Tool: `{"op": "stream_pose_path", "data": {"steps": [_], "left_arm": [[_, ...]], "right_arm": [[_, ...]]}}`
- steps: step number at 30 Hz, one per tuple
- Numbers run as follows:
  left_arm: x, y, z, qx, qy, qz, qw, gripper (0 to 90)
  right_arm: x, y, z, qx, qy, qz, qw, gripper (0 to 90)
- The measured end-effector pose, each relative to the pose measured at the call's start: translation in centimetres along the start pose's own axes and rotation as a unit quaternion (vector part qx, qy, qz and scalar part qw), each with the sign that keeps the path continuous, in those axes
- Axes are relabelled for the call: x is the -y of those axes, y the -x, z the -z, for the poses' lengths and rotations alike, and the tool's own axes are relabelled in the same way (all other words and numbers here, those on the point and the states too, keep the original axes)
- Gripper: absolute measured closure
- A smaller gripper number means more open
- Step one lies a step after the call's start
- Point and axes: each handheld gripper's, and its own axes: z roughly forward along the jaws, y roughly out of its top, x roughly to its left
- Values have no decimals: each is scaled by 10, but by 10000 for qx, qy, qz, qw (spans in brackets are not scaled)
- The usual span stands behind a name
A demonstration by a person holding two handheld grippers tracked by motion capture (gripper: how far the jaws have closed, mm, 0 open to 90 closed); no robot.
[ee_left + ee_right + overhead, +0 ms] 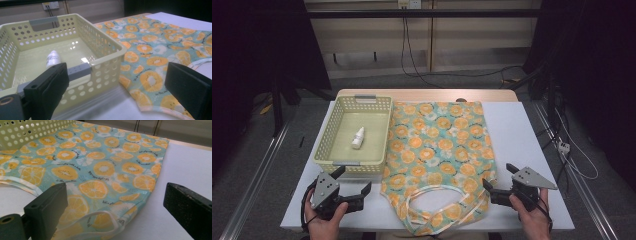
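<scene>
Claws [353,179] [498,175] both apart beside soft orange-print fabric bag [437,145], perforated plastic basket [343,160].

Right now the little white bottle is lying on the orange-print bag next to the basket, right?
Not quite. The little white bottle lies inside the yellow basket, not on the orange-print bag, which does lie next to the basket. The high view shows it.

Left gripper [120,92] fingers [47,87] spread wide, empty. Yellow basket [105,53] just beyond the left finger holds a small white bottle [53,58]; orange-print bag [155,50] beyond the right.
</scene>
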Motion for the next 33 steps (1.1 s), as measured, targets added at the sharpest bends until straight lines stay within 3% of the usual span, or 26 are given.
{"op": "stream_pose_path", "data": {"steps": [8, 19, 22, 26, 31, 33], "left_arm": [[0, 1, 0, -1, -30, -50, 10000, 51], [1, 2, -1, -38, -64, -41, 10000, 51], [1, 2, 0, -42, -44, -50, 10000, 51], [1, 2, 1, -16, -67, -95, 9999, 51], [1, 2, 3, 2, -22, -133, 9999, 51], [1, 2, 2, 0, -28, -123, 9999, 51]], "right_arm": [[-2, -1, 0, -92, -46, 55, 9999, 57], [-14, -9, -3, -434, -112, 344, 9984, 69], [-18, -15, -4, -641, -200, 409, 9969, 82], [-24, -30, -8, -900, -456, 599, 9931, 101], [-29, -52, -16, -1443, -839, 861, 9822, 146], [-29, -61, -20, -1557, -933, 958, 9787, 168]]}}
